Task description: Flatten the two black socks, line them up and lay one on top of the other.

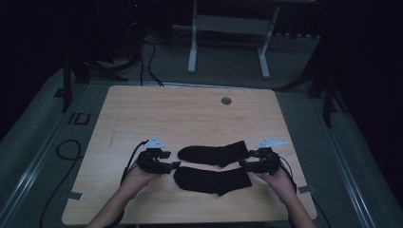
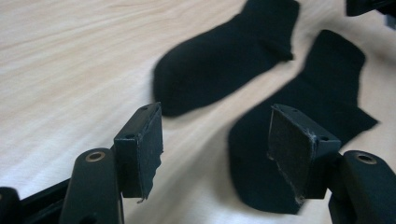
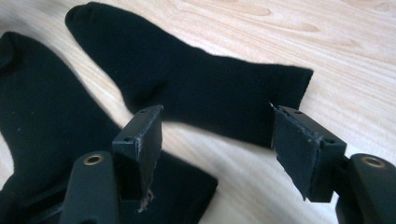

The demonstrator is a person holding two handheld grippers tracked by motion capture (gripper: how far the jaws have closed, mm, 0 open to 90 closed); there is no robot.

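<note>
Forearms come in from the bottom edge of the high view, each hand wrapped round a hand-held gripper low over the near half of the worktop point(image 1: 142, 118). The left hand-held gripper point(image 1: 177, 165) points inward toward the middle, the right hand-held gripper point(image 1: 241, 162) points back at it, and the two face each other across a pair of black socks. The far sock point(image 1: 214, 153) lies crosswise with its toe toward the left hand and its cuff toward the right. The near sock point(image 1: 211, 180) lies just in front of it, almost parallel, the two close together along their length. Each gripper's tip sits just beside an end of the socks; whether it touches the cloth cannot be told from here.

In the left gripper view the jaws stand wide with bare wood between them and nothing gripped. The near sock point(image 2: 327, 93) runs behind the right-hand jaw, its toe low under it. The far sock point(image 2: 224, 60) lies beyond, apart from both jaws, flat and a little blurred.

In the right gripper view the jaws are again spread wide and hold nothing. The far sock point(image 3: 196, 88) stretches across behind them, its straight cuff edge near the right-hand jaw, the toe rounded at upper left. The near sock point(image 3: 42, 107) lies at the left, its cuff corner passing under the left-hand jaw. Both are plain, matt and flat.
</note>
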